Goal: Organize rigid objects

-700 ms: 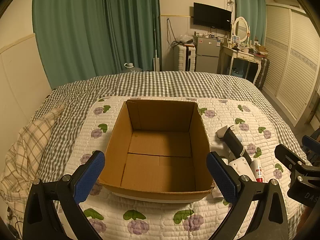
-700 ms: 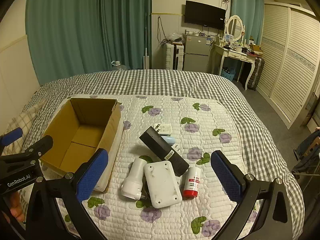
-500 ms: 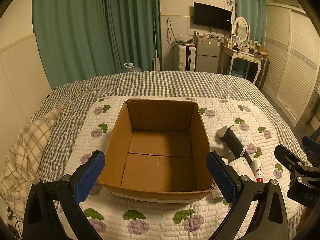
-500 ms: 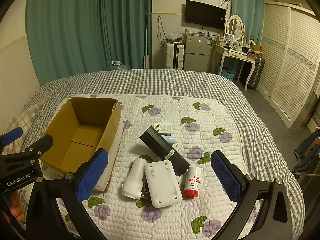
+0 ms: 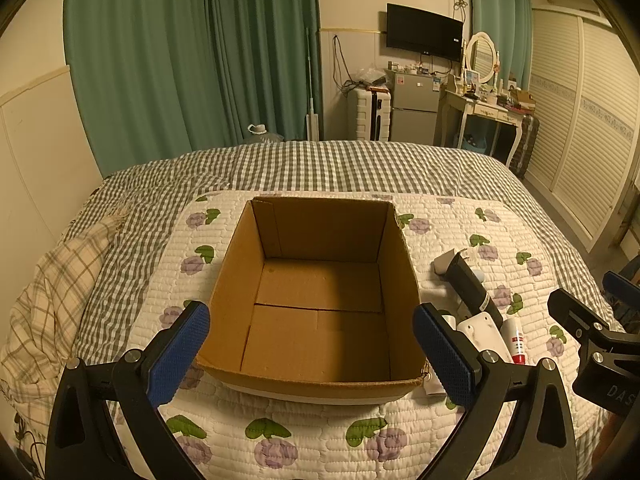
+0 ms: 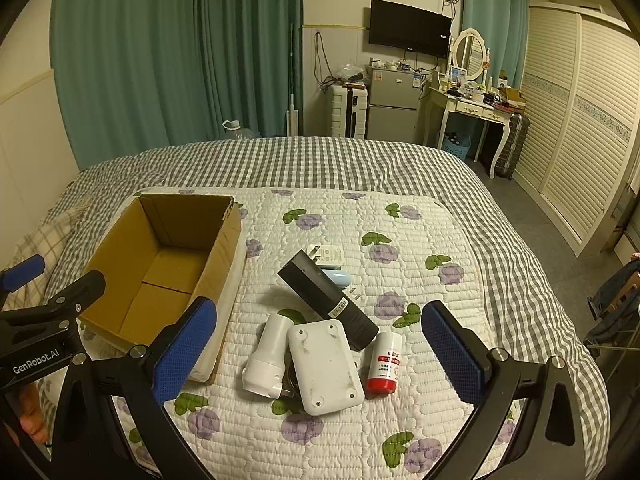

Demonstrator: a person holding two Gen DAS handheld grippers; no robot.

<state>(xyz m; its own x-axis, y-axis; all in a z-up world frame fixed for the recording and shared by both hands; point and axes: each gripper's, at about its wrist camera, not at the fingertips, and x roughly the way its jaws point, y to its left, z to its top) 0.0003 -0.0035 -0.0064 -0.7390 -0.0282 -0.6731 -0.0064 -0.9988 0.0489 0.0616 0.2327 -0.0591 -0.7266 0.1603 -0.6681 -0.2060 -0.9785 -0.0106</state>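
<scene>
Left gripper pose: left gripper (image 5: 311, 354) angled down over the near rim of the cardboard box (image 5: 320, 322), blue pads flanking the near corners.
Left gripper state: spread fully wide, empty, touching nothing; box opening seen between the fingers.
Right gripper pose: right gripper (image 6: 319, 344) angled down above the cluster of items on the floral quilt (image 6: 400, 216).
Right gripper state: spread fully wide, empty, clear of every item.
Box location: on the quilt's left part, open top, nothing visible inside; near right corner frayed.
Item cluster: just right of the box. White rounded device (image 6: 325, 366) lying flat, bottom up, four screw recesses visible. White plug adapter (image 6: 267, 357) touching its left side. Black rectangular box (image 6: 329, 294) lying diagonally, its near end against the white device. Red-capped white bottle (image 6: 384, 363) on its side, just right of the device. White charger (image 6: 326, 254) and pale blue object (image 6: 338, 278) behind the black box, partly hidden.
Surroundings: checked bedspread (image 6: 320, 160) under the quilt.
Change from earlier frames: none detected; both grippers and all items in the same places, jaws equally wide.
</scene>
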